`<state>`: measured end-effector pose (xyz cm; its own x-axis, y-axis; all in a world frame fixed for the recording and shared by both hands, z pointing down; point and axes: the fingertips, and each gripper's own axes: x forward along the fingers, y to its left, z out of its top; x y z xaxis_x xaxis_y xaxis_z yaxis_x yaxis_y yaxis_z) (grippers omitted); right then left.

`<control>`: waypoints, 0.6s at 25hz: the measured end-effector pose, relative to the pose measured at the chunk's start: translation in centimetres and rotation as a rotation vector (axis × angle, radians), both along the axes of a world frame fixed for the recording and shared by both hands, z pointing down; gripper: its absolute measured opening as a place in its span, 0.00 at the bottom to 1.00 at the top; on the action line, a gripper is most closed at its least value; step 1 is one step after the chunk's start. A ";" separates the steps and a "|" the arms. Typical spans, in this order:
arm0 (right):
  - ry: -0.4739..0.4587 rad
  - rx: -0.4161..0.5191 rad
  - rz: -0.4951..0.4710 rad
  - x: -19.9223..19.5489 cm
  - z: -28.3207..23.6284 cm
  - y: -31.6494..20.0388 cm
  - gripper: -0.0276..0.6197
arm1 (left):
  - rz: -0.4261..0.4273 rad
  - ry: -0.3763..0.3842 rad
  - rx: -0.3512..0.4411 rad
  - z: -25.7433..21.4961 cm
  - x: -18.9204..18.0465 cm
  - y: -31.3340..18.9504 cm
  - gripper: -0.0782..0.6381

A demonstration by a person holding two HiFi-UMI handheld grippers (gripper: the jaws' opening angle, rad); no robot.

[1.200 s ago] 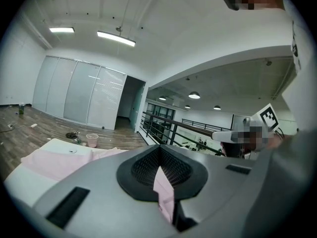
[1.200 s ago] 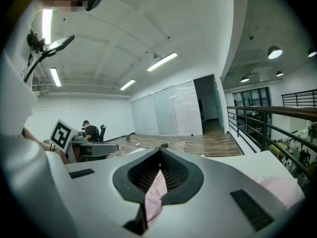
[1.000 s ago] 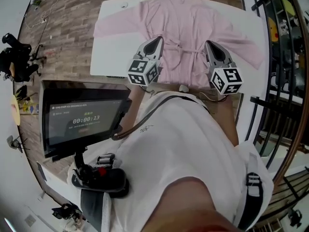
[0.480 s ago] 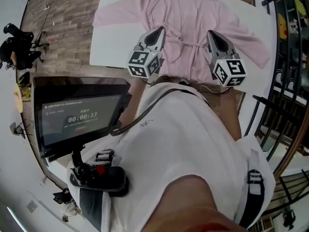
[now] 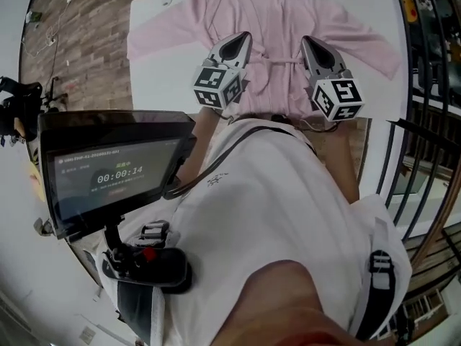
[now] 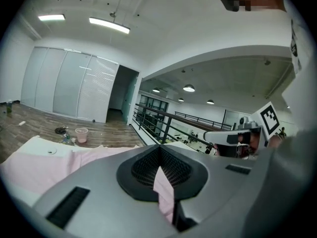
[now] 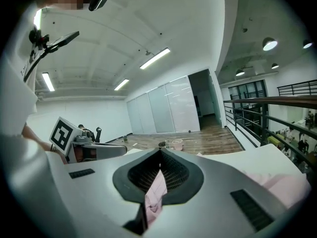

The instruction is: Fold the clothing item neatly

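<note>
A pink robe (image 5: pixel 281 13) lies spread, front up and sleeves out, on a white table (image 5: pixel 155 71) in the head view. My left gripper (image 5: pixel 243 40) sits over the robe's lower left front, and my right gripper (image 5: pixel 307 43) over its lower right front, on either side of the tied belt. In the left gripper view the jaws (image 6: pixel 159 150) are shut with a strip of pink cloth (image 6: pixel 163 190) between them. The right gripper view shows those jaws (image 7: pixel 160 155) shut on a bunched pink fold (image 7: pixel 156 192). The robe's hem is hidden behind my body.
A dark monitor (image 5: pixel 115 171) with a running timer stands at my left, with a black device (image 5: pixel 144 262) below it. A metal railing (image 5: pixel 425 85) runs along the table's right side. Wooden floor (image 5: pixel 79 34) lies to the left, with a small pink bucket (image 6: pixel 81 134) standing on it.
Both grippers stay where they were on the robe, still shut. The head camera has tipped, so the table sits higher in the picture. The timer has advanced one second.
</note>
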<state>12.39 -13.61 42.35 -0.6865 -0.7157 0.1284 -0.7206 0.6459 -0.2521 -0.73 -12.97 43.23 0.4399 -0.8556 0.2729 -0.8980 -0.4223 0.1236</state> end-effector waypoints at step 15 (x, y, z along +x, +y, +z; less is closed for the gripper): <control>0.020 0.051 0.068 2.1 -0.1 -4.5 0.05 | 0.074 -0.024 0.046 -1.7 2.6 -3.1 0.11</control>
<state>14.48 -18.10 42.25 -0.6334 -0.7668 0.1037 -0.7680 0.6066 -0.2054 1.88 -16.11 41.55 0.4959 -0.8330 0.2453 -0.8667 -0.4922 0.0809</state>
